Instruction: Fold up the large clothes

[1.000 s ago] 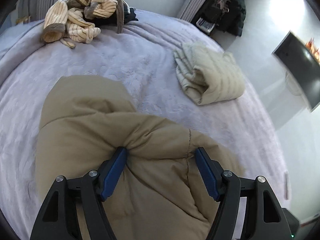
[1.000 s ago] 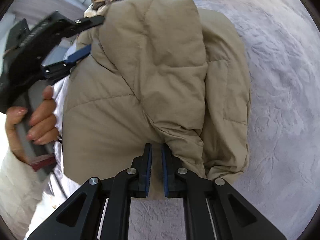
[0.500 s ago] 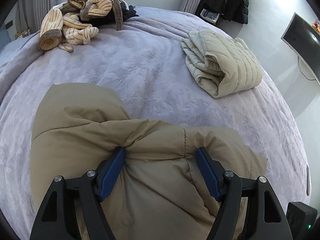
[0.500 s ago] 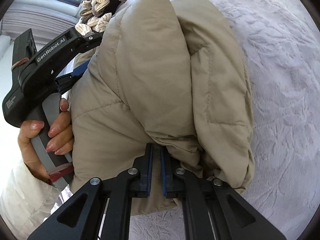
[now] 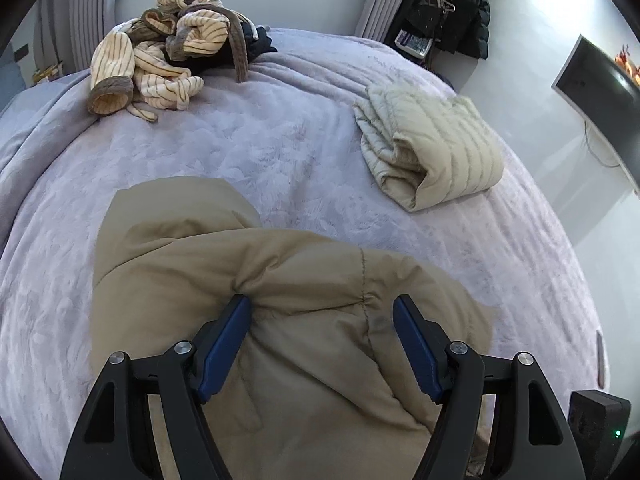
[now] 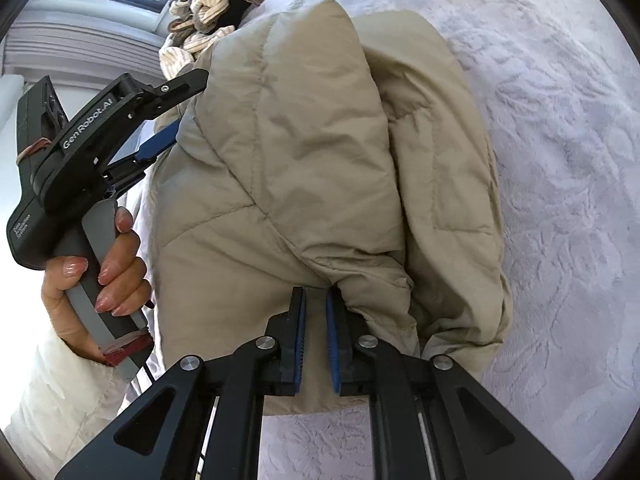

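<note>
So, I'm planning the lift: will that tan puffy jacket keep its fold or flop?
Probably flop: the tan puffy jacket bulges and creases around the left hand-held gripper. Likely light for its bulk, given the quilted padding. Its smooth shell may slip from the right hand-held gripper, which pinches only a thin edge.

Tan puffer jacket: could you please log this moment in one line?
left gripper: clamps bunched tan puffer jacket | right gripper: jaws just opening, narrow gap, pinch on jacket unclear
</note>
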Available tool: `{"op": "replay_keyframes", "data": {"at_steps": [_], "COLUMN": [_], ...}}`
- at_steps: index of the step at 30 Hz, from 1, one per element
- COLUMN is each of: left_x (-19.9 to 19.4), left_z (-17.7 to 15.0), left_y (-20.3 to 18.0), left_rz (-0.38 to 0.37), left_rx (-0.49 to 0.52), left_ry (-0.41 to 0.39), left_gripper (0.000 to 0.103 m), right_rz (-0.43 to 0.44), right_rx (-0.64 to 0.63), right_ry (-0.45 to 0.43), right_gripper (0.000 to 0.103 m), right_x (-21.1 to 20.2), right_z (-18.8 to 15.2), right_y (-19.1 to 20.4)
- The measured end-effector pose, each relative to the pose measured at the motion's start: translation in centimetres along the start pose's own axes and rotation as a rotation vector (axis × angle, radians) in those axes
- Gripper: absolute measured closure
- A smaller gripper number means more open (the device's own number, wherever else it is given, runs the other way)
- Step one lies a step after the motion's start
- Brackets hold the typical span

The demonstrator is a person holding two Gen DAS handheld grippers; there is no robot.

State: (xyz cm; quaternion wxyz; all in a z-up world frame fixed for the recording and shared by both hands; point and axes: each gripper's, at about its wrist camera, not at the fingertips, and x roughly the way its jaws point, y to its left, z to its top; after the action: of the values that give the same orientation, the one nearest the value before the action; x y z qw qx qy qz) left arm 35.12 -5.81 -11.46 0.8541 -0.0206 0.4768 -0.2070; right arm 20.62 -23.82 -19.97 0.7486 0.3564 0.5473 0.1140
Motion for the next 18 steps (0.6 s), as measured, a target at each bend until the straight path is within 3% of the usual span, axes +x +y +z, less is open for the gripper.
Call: {"op": "replay_keyframes", "data": {"at_steps": [6,11,18], "left_x": [-3.7,-6.7,-10.0], "left_z": [-0.9,-2.6,-7.2], "left_y": [-0.1,0.9,2.3], "left_rz": [0.004,-0.013,0.023], "left_rx": [0.047,0.024,-0.006], "left_ry": [-0.025,-0.031,0.023], "left_gripper": [0.029,0.029,0.029], "right_rz": [0.013,0.019,-0.03], "right_rx": [-0.043,-0.046,-0.05], "right_ry": [-0.008,-0.016,-0.018], "right_gripper": [0.085,0.084,0.084], "right_x": [-1.9,-2.9,-4.2], "right_z": [-0.7,-1.3,-2.6], "right_y": [1.4,1.9,2.0]}}
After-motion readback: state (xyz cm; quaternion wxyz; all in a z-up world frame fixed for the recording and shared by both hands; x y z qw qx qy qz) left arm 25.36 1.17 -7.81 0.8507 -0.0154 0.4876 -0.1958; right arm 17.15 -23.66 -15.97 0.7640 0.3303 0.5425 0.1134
